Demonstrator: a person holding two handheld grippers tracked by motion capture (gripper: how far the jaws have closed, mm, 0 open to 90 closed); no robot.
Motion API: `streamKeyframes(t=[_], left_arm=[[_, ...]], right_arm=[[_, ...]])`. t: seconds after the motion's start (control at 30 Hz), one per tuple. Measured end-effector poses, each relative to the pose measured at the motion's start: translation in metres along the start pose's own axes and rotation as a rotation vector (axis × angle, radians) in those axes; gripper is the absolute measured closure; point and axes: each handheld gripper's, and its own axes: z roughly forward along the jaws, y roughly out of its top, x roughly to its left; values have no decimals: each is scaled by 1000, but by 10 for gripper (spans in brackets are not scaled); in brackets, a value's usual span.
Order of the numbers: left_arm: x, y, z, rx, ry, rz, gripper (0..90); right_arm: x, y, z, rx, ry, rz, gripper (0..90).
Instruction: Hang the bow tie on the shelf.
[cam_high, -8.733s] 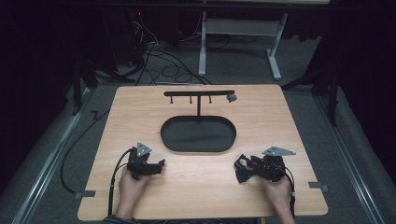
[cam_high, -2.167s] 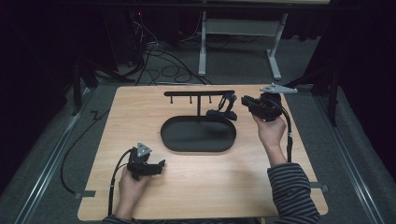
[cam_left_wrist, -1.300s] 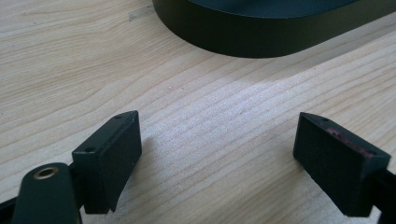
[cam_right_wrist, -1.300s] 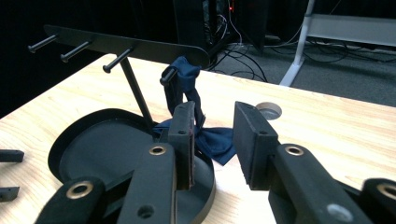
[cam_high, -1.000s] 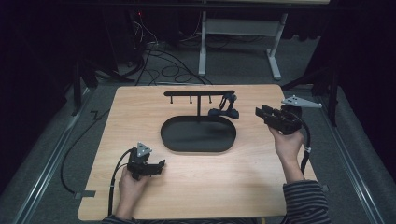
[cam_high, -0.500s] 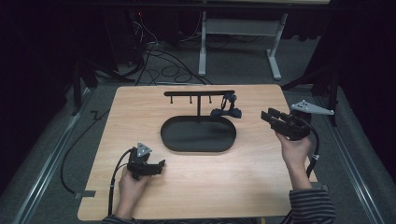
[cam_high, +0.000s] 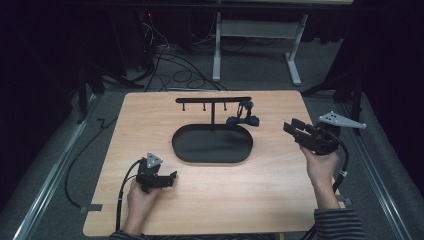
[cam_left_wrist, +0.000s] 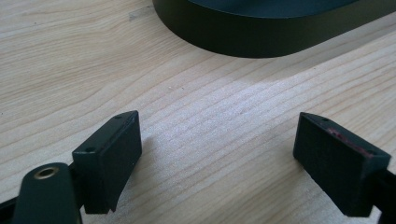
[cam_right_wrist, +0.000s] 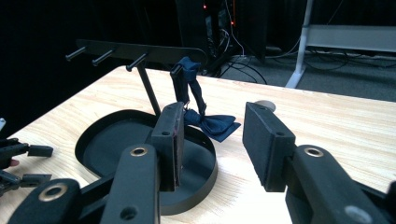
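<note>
Both black two-jaw hand-held grippers, left (cam_high: 170, 176) and right (cam_high: 291, 129), carry grey three-cornered plates, brass-ringed screw holes, blocky matte pads and trailing black cables; the person wears grey-and-black striped sleeves (cam_high: 338, 224)

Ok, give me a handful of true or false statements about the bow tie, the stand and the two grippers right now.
1. The dark blue bow tie hangs from the bar of the stand. True.
2. The right gripper is clamped on the bow tie. False: its jaws are apart with nothing between them, away from the stand.
3. The left gripper has open, empty jaws over the table. True.
4. The oval tray holds the bow tie. False: the tie hangs at the tray's far right rim.
</note>
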Motion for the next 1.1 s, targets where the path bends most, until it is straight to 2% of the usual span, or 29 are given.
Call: streamKeyframes(t=[0.47, 0.8, 1.1], left_arm=[[0, 0, 0, 2, 1, 1, 157], [0, 0, 0, 0, 1, 0, 157], [0, 0, 0, 2, 1, 1, 157]], right_arm=[[1, -16, -17, -28, 10, 16, 594], [-1, -32, -26, -24, 6, 40, 595], [0, -41, -27, -15, 7, 48, 598]])
